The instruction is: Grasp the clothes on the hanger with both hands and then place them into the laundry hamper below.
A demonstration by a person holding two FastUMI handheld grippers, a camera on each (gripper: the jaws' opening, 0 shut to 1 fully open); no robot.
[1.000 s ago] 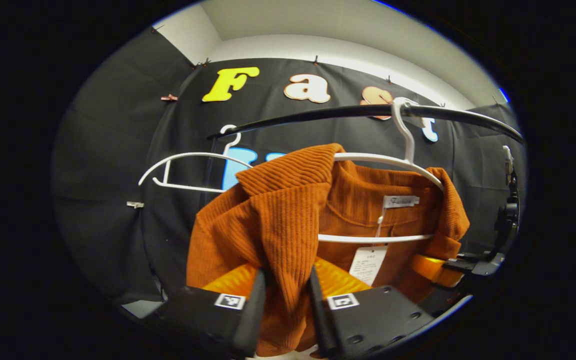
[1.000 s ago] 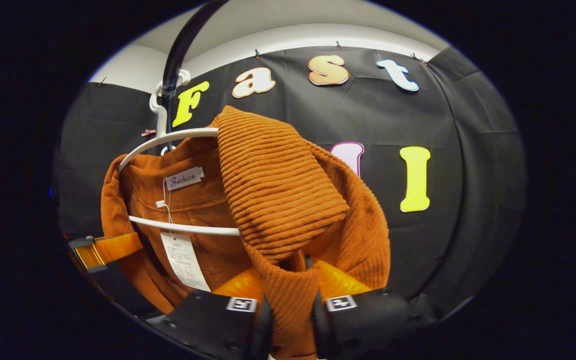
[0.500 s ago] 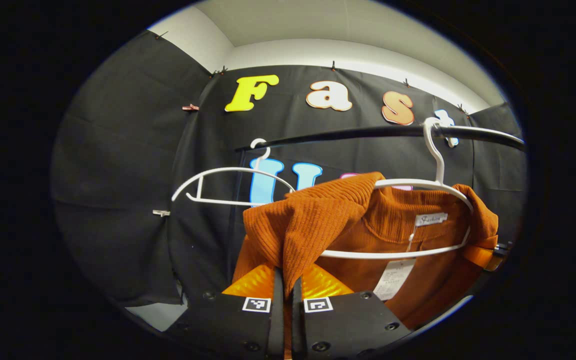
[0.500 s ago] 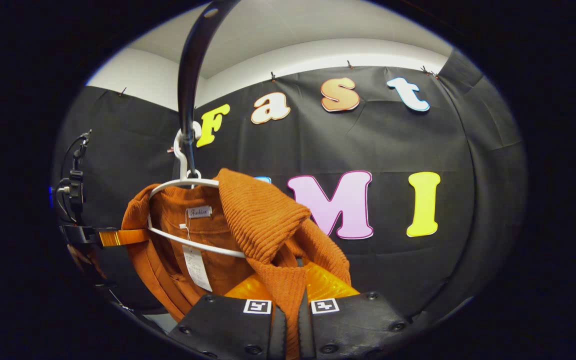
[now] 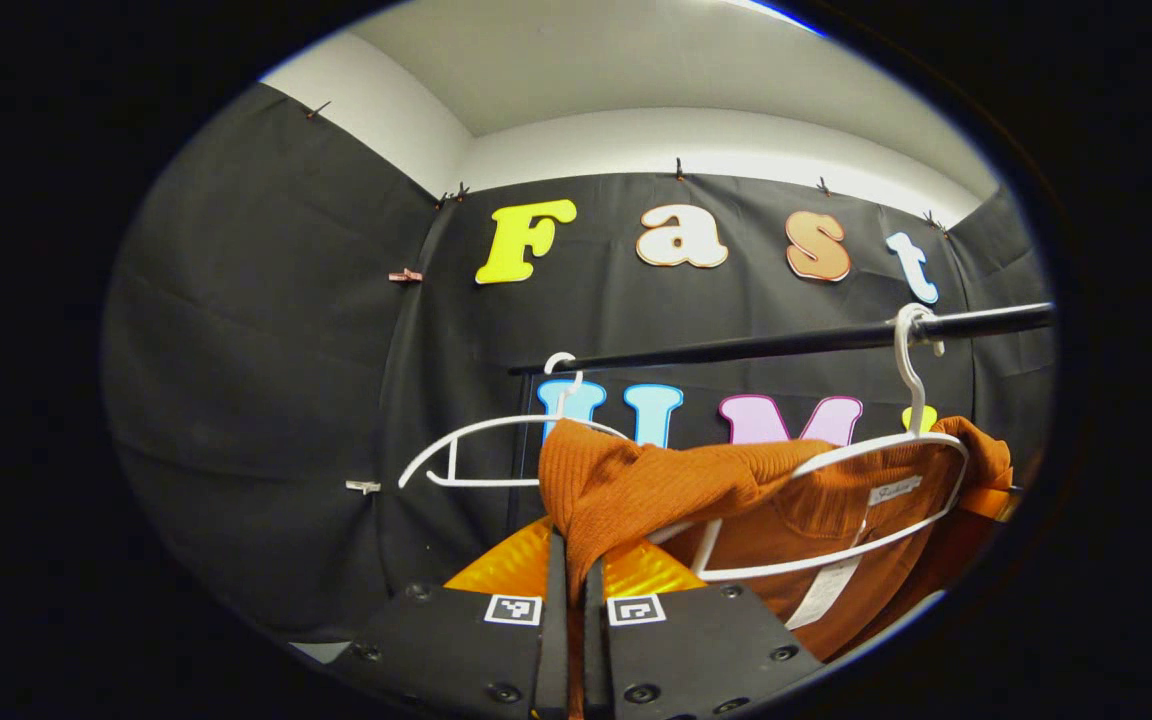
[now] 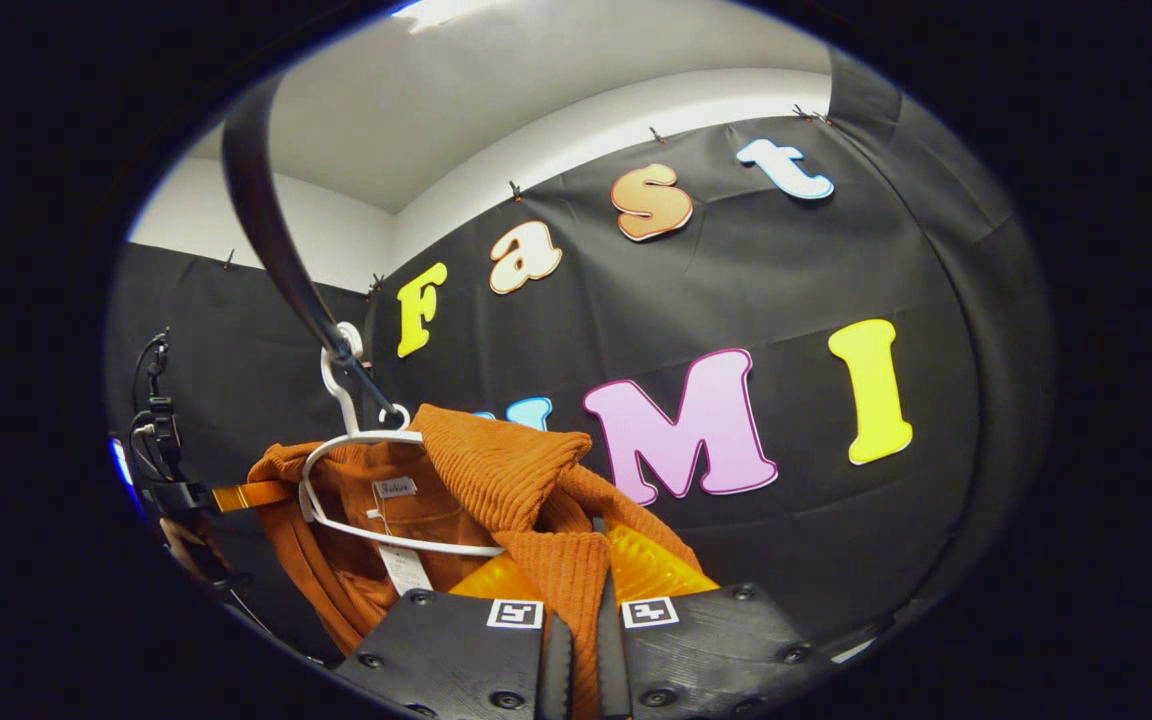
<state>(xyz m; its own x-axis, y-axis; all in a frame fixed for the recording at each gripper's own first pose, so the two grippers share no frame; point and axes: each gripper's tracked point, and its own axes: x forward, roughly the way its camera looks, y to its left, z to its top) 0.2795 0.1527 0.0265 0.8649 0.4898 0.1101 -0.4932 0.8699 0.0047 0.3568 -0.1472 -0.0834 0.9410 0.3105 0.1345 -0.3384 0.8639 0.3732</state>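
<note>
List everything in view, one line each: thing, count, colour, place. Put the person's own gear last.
sweater: one, rust orange, ribbed, draped on the nearer hanger, pulled toward both grippers.
hanger with sweater: one, white, hooked on the rail.
bare hanger: one, white, farther along the rail.
rail: one, black, crossing in front of the wall.
paper tags: white, hanging inside the sweater's collar.
left gripper: one, shut on the sweater's left shoulder.
right gripper: one, shut on its right shoulder.

Sweater [image 5: 656, 485] ribbed knit cloth, matt; hanger [image 5: 836, 500] smooth white, probably plastic; rail [image 5: 796, 343] glossy black; tag [image 6: 402, 568] paper.
</note>
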